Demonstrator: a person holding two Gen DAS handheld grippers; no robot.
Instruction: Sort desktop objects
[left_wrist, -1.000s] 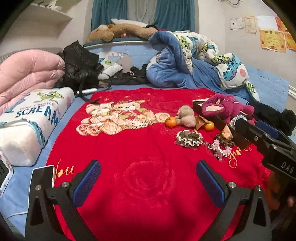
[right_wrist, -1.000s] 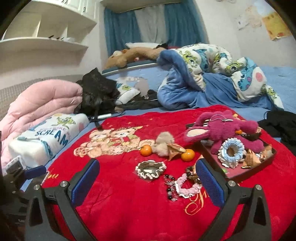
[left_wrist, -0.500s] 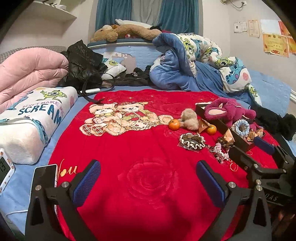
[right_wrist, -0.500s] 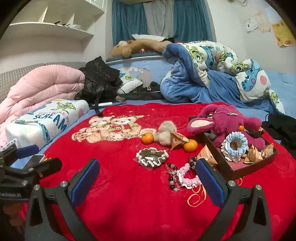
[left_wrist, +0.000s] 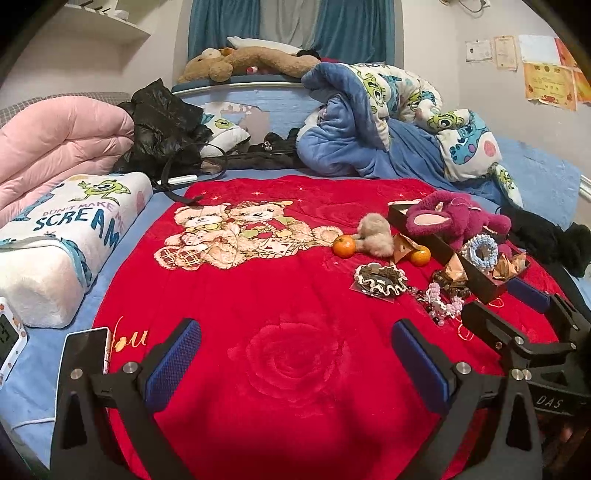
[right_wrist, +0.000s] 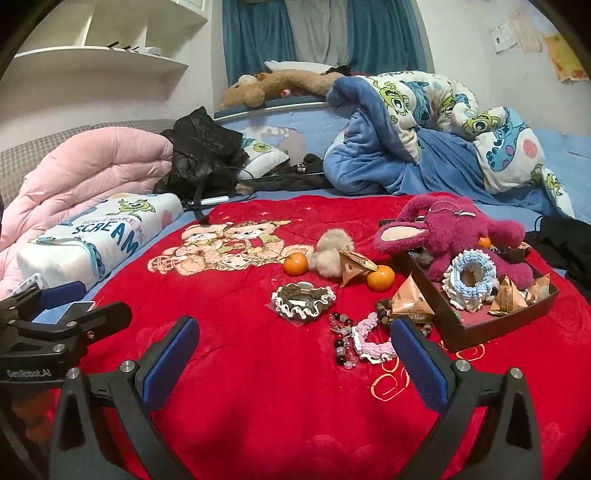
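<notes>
**Both tongs open over a red blanket strewn with small things**

In the left wrist view, a white pillow printed with "SCREAM" (left_wrist: 70, 236) lies at the left edge, with a dark phone (left_wrist: 83, 356) flat on the blue sheet below it. The left tongs (left_wrist: 295, 362) fill the bottom of the frame, their blue-padded fingers (left_wrist: 173, 358) wide apart and holding nothing, above the round red plush blanket with a bear print (left_wrist: 258, 314). Right of centre sit two small oranges (left_wrist: 344, 246), a beige fluffy pompom (left_wrist: 375, 240) between them, and a brown scrunchie with white frilled edge (left_wrist: 380, 279) just below. Further right is a dark rectangular tray (left_wrist: 476, 282) carrying a magenta plush toy (left_wrist: 458, 219) and a light-blue crocheted ring (left_wrist: 480, 253). The right tongs (left_wrist: 502, 306) reach in from the lower right edge, near the tray's front corner.

In the right wrist view, the left tongs appear at the lower left edge. The right tongs (right_wrist: 295, 362) span the bottom, blue pads well apart and empty. Between them and slightly right lies a string of dark and clear beads (right_wrist: 341, 341) touching a pink knitted band (right_wrist: 371, 339). A brown pyramid-shaped packet (right_wrist: 410, 301) leans against the tray's near-left wall, and another packet (right_wrist: 354, 264) rests between the pompom and the right-hand orange (right_wrist: 381, 278). More brown packets (right_wrist: 511, 297) lie inside the tray at the right, beside the crocheted ring.
</notes>
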